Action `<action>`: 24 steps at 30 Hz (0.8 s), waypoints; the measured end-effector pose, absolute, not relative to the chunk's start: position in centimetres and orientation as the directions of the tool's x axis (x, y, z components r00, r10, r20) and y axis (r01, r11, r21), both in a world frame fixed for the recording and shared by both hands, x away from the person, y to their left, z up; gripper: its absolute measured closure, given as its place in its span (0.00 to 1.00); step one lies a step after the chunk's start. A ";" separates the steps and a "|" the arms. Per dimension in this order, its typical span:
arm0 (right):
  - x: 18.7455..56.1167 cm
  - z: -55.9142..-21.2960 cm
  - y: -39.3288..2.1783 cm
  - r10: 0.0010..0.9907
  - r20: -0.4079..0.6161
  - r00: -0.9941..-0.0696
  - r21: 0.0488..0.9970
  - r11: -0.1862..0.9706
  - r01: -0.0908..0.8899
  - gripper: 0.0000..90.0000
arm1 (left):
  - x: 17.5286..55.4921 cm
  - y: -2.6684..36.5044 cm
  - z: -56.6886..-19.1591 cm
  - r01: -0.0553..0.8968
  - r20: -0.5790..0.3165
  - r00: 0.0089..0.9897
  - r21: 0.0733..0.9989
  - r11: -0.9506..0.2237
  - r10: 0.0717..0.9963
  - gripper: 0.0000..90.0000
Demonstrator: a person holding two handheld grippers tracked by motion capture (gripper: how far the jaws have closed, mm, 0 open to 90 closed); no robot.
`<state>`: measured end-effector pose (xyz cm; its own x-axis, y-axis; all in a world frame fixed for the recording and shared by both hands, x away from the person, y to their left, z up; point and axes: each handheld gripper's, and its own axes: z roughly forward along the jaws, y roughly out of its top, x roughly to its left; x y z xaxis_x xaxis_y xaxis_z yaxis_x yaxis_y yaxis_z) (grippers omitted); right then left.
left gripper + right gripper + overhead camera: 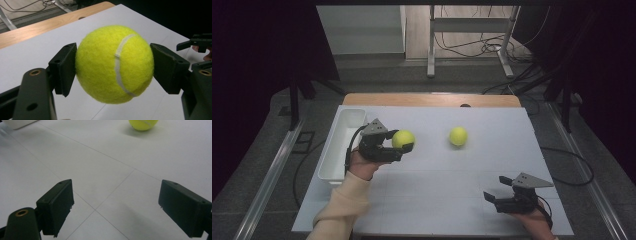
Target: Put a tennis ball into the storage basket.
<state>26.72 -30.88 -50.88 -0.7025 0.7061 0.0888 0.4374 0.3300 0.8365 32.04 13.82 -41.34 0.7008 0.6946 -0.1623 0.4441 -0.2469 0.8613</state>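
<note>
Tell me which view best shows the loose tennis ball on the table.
The high view: the loose tennis ball lies whole on the white table. The right gripper view cuts it off at the top edge.

From my station the high view is evenly lit over the white table top (437, 170), with dark, underexposed margins left and right. The held ball (114, 63) is sharp in the left gripper view; the background softens. In the right gripper view the far ball (143, 124) casts a faint, soft shadow.
</note>
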 end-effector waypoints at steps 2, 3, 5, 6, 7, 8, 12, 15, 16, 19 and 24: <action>26.7 -50.9 -30.9 0.706 0.089 -0.702 0.836 0.330 0.438 0.14 | 32.0 14.0 -41.3 0.444 -0.164 0.696 0.863 -0.240 0.699 0.30; 26.7 -50.9 -30.9 0.706 0.089 -0.702 0.836 0.330 0.438 0.14 | 32.0 14.1 -41.3 0.444 -0.164 0.695 0.864 -0.239 0.700 0.30; 26.7 -50.9 -30.9 0.706 0.089 -0.702 0.836 0.330 0.438 0.14 | 32.1 14.3 -41.2 0.444 -0.164 0.692 0.864 -0.236 0.703 0.30; 26.7 -50.9 -30.9 0.706 0.088 -0.702 0.836 0.330 0.437 0.14 | 32.0 14.3 -41.2 0.445 -0.165 0.691 0.864 -0.234 0.704 0.30; 26.7 -50.9 -30.9 0.706 0.088 -0.702 0.836 0.331 0.437 0.14 | 32.1 14.3 -41.2 0.445 -0.164 0.690 0.864 -0.235 0.705 0.30; 26.7 -50.9 -30.9 0.706 0.088 -0.703 0.836 0.331 0.437 0.14 | 32.1 14.4 -41.2 0.445 -0.162 0.689 0.864 -0.236 0.706 0.30; 26.7 -50.9 -30.9 0.707 0.089 -0.702 0.837 0.330 0.437 0.14 | 32.1 14.6 -41.2 0.446 -0.161 0.682 0.865 -0.231 0.714 0.30; 26.7 -50.9 -30.9 0.706 0.089 -0.702 0.837 0.329 0.437 0.14 | 32.1 15.0 -41.1 0.446 -0.162 0.674 0.867 -0.222 0.720 0.30; 26.7 -50.9 -30.9 0.707 0.089 -0.702 0.837 0.329 0.437 0.14 | 32.1 15.1 -41.1 0.447 -0.162 0.671 0.867 -0.220 0.723 0.30; 26.7 -50.9 -30.9 0.708 0.087 -0.701 0.836 0.331 0.437 0.14 | 32.2 15.3 -41.1 0.447 -0.165 0.666 0.869 -0.213 0.727 0.30; 26.7 -50.9 -30.9 0.708 0.086 -0.701 0.836 0.331 0.438 0.14 | 32.2 16.0 -40.9 0.448 -0.169 0.654 0.872 -0.197 0.738 0.30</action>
